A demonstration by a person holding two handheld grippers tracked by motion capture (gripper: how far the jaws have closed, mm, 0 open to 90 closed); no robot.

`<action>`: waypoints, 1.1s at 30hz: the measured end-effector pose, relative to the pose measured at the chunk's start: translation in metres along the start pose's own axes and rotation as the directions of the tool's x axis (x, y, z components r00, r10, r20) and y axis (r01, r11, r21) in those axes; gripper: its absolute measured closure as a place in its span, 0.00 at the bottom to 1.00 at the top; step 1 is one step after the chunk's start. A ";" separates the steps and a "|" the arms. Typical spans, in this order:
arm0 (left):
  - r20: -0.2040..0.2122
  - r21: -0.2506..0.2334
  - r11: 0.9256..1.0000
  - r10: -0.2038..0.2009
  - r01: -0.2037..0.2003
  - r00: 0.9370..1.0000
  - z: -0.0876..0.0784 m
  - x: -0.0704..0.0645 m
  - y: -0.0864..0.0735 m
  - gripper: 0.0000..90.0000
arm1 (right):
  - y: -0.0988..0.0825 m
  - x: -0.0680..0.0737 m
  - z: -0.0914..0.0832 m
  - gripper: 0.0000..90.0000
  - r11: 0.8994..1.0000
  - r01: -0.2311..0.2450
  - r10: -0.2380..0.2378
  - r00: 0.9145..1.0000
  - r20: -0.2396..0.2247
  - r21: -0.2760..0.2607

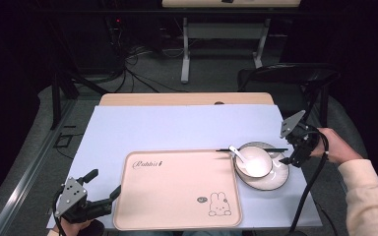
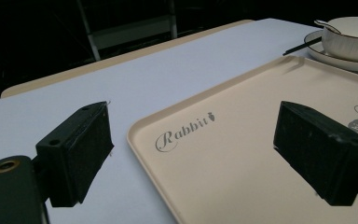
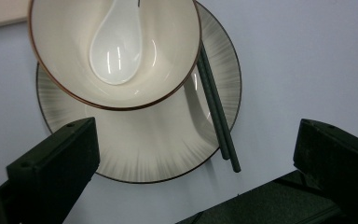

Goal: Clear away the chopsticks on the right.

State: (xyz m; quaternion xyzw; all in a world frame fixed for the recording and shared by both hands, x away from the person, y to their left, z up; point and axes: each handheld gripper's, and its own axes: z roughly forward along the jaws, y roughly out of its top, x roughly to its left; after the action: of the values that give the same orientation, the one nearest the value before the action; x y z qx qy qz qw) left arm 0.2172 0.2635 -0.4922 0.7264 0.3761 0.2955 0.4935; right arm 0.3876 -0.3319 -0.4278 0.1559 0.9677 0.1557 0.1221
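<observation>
We judge the reach is in hand: our right tongs hang released over the plate at the counter's right; next, close on its rim or the chopsticks. Left tongs wait released by the tray. One plate, one bowl, one spoon, two chopsticks, one tray.

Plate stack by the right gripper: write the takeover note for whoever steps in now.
Left gripper: open, holding nothing, at the near left corner of the beige tray.
Right gripper: open, holding nothing, hovering over the near edge of the plate.
Things: the plate sits on the blue mat right of the tray. The bowl stands on the plate, toward one side, with the white spoon inside it. The dark chopsticks lie across the plate beside the bowl.
Done: nothing is on the tray so far.
Left: probably grip the plate or chopsticks and move the set over.
</observation>
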 end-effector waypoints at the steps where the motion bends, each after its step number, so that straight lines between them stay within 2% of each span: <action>1: -0.001 -0.001 1.000 -0.001 0.001 1.000 0.000 0.000 0.000 0.13 | 0.000 -0.003 0.003 0.00 1.000 0.005 -0.005 1.000 0.000 0.015; 4: -0.001 -0.002 1.000 -0.002 0.002 1.000 0.000 0.000 0.000 0.13 | 0.002 -0.009 0.013 0.00 0.999 0.013 -0.013 1.000 -0.012 0.051; 6: 0.000 0.001 1.000 0.000 0.000 1.000 0.000 0.000 0.000 0.13 | 0.005 -0.016 0.022 0.00 0.994 0.028 -0.027 1.000 -0.011 0.106; 10: 0.001 0.000 1.000 -0.003 0.003 1.000 0.000 0.000 0.000 0.15 | 0.008 -0.020 0.030 0.00 0.989 0.038 -0.034 0.999 -0.030 0.141; 13: 0.001 0.001 1.000 -0.003 0.003 1.000 0.000 0.000 0.000 0.15 | 0.010 -0.022 0.036 0.02 0.986 0.038 -0.035 0.999 -0.027 0.162; 14: 0.001 0.001 1.000 -0.002 0.002 1.000 0.000 0.000 0.000 0.15 | 0.011 -0.023 0.040 0.18 0.985 0.063 -0.059 0.998 -0.031 0.163; 15: 0.001 0.001 1.000 -0.002 0.002 1.000 0.000 0.000 0.000 0.15 | 0.011 -0.023 0.040 0.18 0.985 0.063 -0.059 0.998 -0.031 0.163; 17: 0.001 0.001 1.000 -0.002 0.002 1.000 0.000 0.000 0.000 0.15 | 0.013 -0.022 0.045 0.28 0.978 0.051 -0.052 0.999 -0.001 0.201; 19: 0.000 0.000 1.000 -0.002 0.002 1.000 0.000 0.000 0.000 0.15 | 0.015 -0.021 0.050 0.38 0.976 0.083 -0.089 0.996 0.021 0.202; 21: 0.000 0.000 1.000 -0.002 0.002 1.000 0.000 0.000 0.000 0.15 | 0.018 -0.018 0.053 0.43 0.975 0.092 -0.102 0.994 0.038 0.201; 22: 0.000 0.000 1.000 -0.002 0.002 1.000 0.000 0.000 0.000 0.15 | 0.020 -0.016 0.057 0.49 0.968 0.132 -0.144 0.989 0.039 0.215; 24: 0.000 0.001 1.000 -0.002 0.002 1.000 0.000 0.000 0.000 0.15 | 0.020 -0.013 0.060 0.53 0.965 0.132 -0.146 0.988 0.044 0.227; 25: 0.000 0.000 1.000 -0.002 0.002 1.000 0.000 0.000 0.000 0.15 | 0.020 -0.012 0.063 0.56 0.959 0.158 -0.172 0.984 0.040 0.234; 26: 0.000 0.002 1.000 -0.002 0.002 1.000 0.000 0.000 0.000 0.15 | 0.021 -0.009 0.068 0.65 0.948 0.175 -0.192 0.981 0.037 0.265; 27: 0.000 0.002 1.000 -0.002 0.002 1.000 0.000 0.000 0.000 0.15 | 0.021 -0.009 0.068 0.65 0.948 0.175 -0.192 0.981 0.037 0.265; 28: 0.000 0.002 1.000 -0.001 0.001 1.000 0.000 0.000 0.000 0.15 | 0.021 -0.007 0.071 0.73 0.939 0.203 -0.220 0.975 0.032 0.276; 31: 0.000 0.004 1.000 0.000 0.000 1.000 0.000 0.000 0.000 0.15 | 0.021 -0.005 0.074 0.75 0.938 0.207 -0.224 0.974 0.032 0.277; 32: 0.000 0.004 1.000 0.001 -0.001 1.000 0.000 0.000 0.000 0.15 | 0.021 -0.005 0.076 0.77 0.932 0.220 -0.241 0.970 0.040 0.287; 33: -0.001 0.004 1.000 0.001 -0.001 1.000 0.000 0.000 0.000 0.15 | 0.020 -0.004 0.077 0.78 0.933 0.215 -0.234 0.972 0.034 0.290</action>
State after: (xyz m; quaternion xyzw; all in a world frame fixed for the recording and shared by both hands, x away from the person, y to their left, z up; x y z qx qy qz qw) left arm 0.2175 0.2636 -0.4921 0.7275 0.3765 0.2952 0.4918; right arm 0.4185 -0.2946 -0.4909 0.0655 0.9868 -0.0051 0.1483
